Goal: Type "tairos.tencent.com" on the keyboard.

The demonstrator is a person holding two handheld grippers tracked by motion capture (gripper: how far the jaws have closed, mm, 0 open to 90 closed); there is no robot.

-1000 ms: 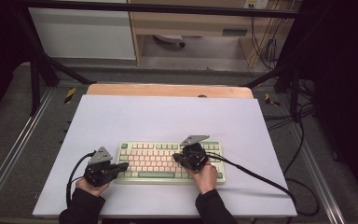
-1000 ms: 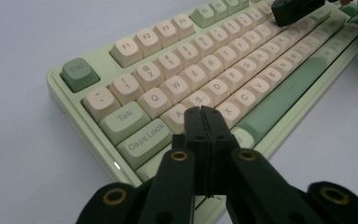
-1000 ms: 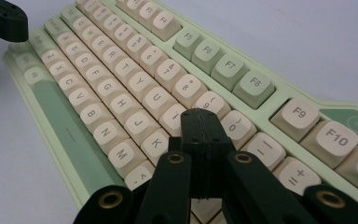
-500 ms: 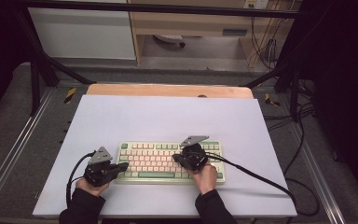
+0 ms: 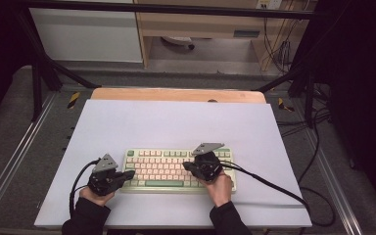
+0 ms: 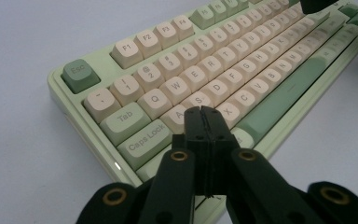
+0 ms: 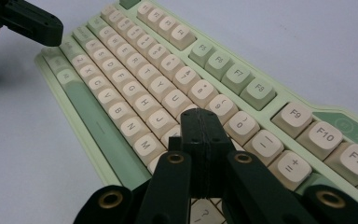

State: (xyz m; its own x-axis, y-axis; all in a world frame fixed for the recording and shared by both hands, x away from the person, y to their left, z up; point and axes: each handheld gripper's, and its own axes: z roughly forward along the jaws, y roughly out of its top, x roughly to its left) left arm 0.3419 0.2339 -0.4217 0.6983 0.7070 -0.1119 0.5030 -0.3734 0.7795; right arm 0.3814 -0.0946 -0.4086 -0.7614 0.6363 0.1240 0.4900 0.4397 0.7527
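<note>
On the white table mat point(image 5: 176, 122) a green-and-cream mechanical keyboard point(image 5: 176, 169) lies near the front edge, with the left gripper point(image 6: 202, 112) and right gripper point(image 7: 200, 116), jaws closed and empty, poised over keys, so typing seems underway, needing a straight-down press.

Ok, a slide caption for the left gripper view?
Left gripper, jaws closed, tips over the A and S keys of a green-and-cream keyboard on a pale table.

High view: overhead from the near edge, facing forward and down, whole table point(image 5: 176, 122) in frame. Left gripper view: low, close, looking across the keyboard point(image 6: 205, 70) from its left end. Right gripper view: low, close, from its right end. All share the keyboard.
</note>
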